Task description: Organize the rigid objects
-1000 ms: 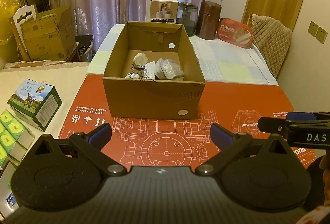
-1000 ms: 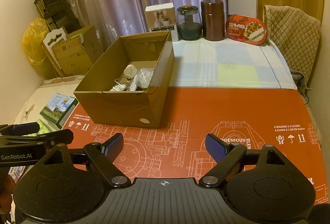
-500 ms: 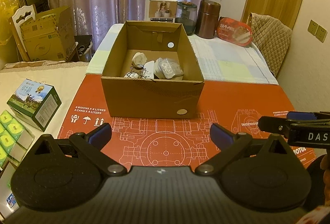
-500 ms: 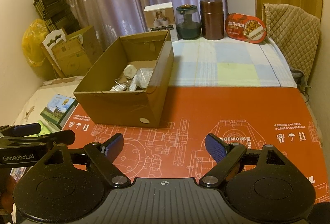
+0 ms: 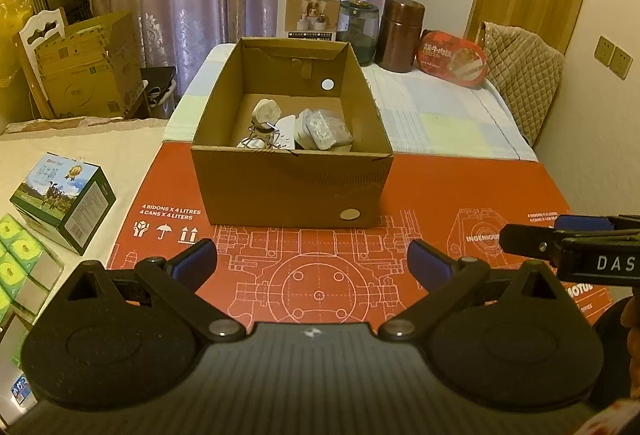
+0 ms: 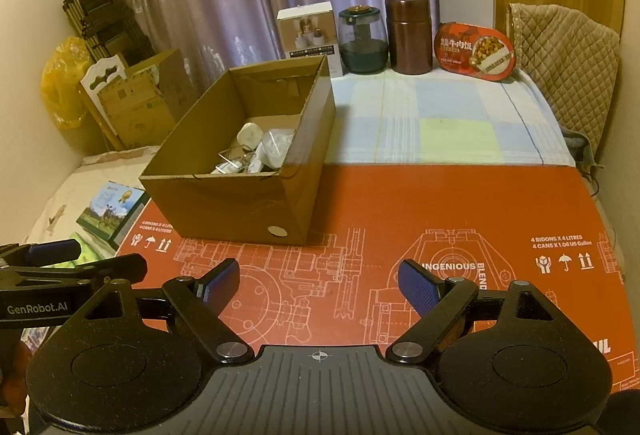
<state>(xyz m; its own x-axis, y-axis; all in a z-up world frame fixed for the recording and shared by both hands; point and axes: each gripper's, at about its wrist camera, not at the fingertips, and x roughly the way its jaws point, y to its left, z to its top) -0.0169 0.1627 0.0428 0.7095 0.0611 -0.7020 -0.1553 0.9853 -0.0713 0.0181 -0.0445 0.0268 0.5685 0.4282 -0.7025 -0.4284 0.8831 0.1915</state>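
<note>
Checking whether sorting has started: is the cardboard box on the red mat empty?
No, the cardboard box already holds several small pale items on its floor.

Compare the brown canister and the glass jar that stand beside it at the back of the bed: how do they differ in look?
The brown canister is opaque, while the glass jar is see-through, showing dark contents in its lower part. The brown canister is a tall, straight cylinder; the glass jar is shorter and rounder. The glass jar stands between the white carton and the brown canister. Both stand upright, lids on.
</note>
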